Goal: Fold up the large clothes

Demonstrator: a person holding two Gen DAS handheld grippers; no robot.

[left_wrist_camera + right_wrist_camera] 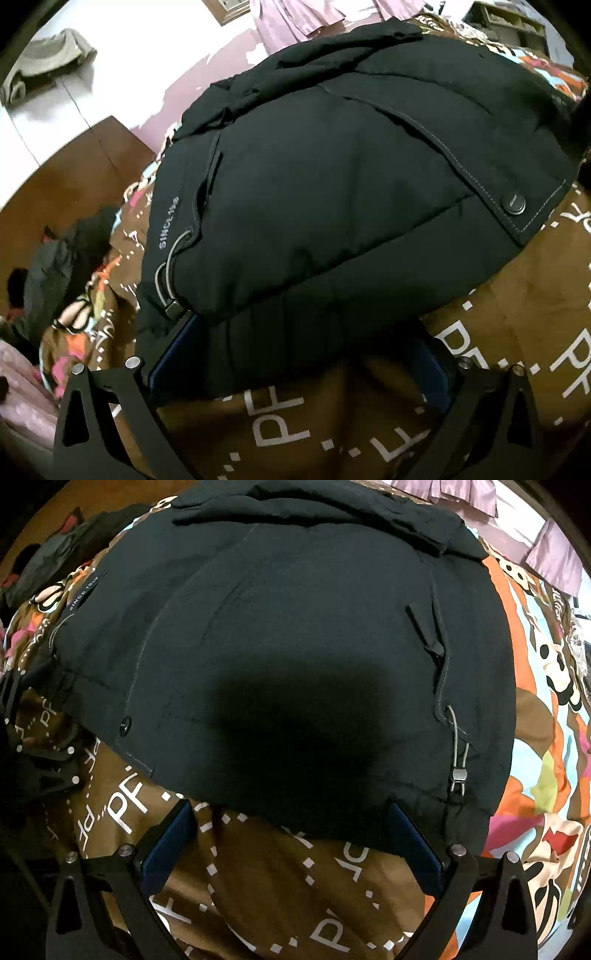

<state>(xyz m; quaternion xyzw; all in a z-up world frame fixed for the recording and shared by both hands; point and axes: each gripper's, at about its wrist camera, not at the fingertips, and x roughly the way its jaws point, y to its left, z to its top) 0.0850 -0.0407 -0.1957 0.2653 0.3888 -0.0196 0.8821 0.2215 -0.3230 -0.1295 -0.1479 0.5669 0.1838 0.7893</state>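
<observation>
A black padded jacket (351, 177) lies folded in a thick bundle on a brown patterned bedspread (314, 424). It has a snap button, grey stitching and elastic hem cords. My left gripper (303, 354) is open, its jaws wide apart around the jacket's near hem, with cloth lying between them. In the right wrist view the same jacket (280, 646) fills the middle. My right gripper (291, 823) is open too, its blue pads (410, 834) at the jacket's near hem. The left gripper shows at the left edge (40, 753).
A heap of dark clothes (66, 258) lies at the left on the bed's edge by a brown wooden floor (74, 173). Pink cloth (295, 18) hangs at the back. The colourful bedspread (546, 738) spreads to the right of the jacket.
</observation>
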